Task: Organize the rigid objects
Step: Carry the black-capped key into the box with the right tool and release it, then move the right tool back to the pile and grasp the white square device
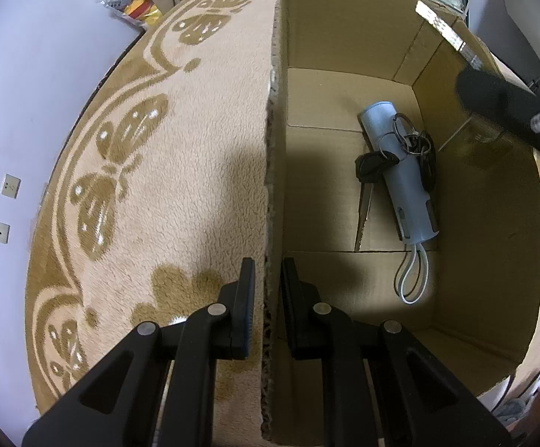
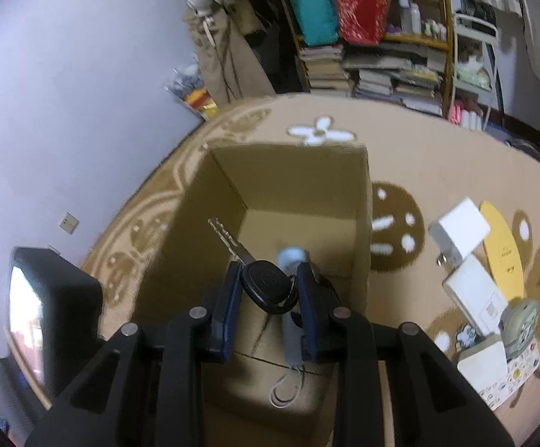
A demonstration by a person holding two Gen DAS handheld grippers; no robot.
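Overhead, key (image 2: 266,283) blade up-left, away from right hand-held gripper (image 2: 268,290).

Keys (image 1: 407,149) lie on the tube (image 1: 400,171) inside the box (image 1: 493,223); rug (image 1: 158,167) left.

Patterned beige rug (image 1: 165,171) on pale floor (image 1: 28,93); cluttered bookshelf (image 2: 374,48) behind (books stacked low).

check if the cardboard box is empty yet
Not empty: a blue cylinder with a lanyard lies on the cardboard box floor, with a bunch of keys resting on it.
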